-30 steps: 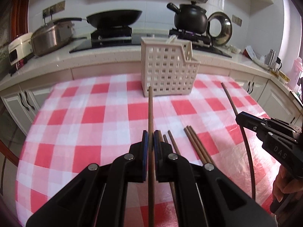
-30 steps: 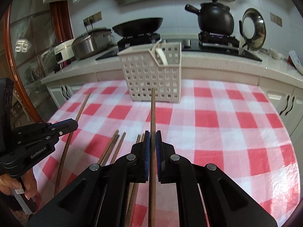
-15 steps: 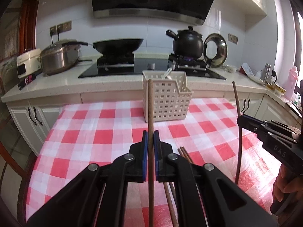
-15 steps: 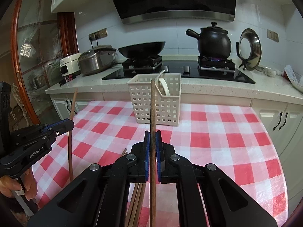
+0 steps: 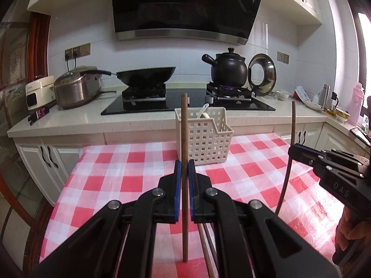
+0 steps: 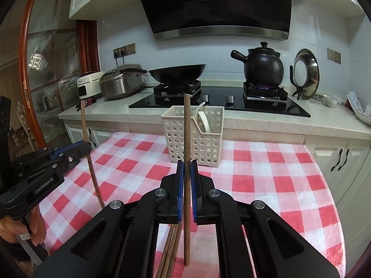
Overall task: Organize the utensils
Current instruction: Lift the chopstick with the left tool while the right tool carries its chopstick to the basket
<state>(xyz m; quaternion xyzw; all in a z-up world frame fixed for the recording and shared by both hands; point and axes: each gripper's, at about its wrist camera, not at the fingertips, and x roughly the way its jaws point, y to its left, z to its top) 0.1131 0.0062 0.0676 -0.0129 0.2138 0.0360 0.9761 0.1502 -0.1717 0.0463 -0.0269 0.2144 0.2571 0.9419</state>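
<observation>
Red-and-white checked tablecloth [image 5: 129, 180]; cream lattice basket [image 5: 204, 136]; brown wooden chopsticks [image 6: 187, 162]; black grippers with blue pads [image 6: 179, 185]; far black wok [image 5: 146, 76], black clay pot [image 5: 228, 68]

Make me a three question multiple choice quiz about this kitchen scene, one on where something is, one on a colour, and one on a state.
1. Where does the white basket stand?
A. on the checked tablecloth
B. on the stove
C. on the floor

2. What colour is the clay pot on the burner?
A. white
B. black
C. red

3. How is the chopstick in the left tool held?
A. flat on the cloth
B. upright, clamped
C. inside the basket

Answers:
1 A, the tablecloth lies under it.
2 B, it looks dark all over.
3 B, the tool is shut on it, with the stick vertical.
</observation>
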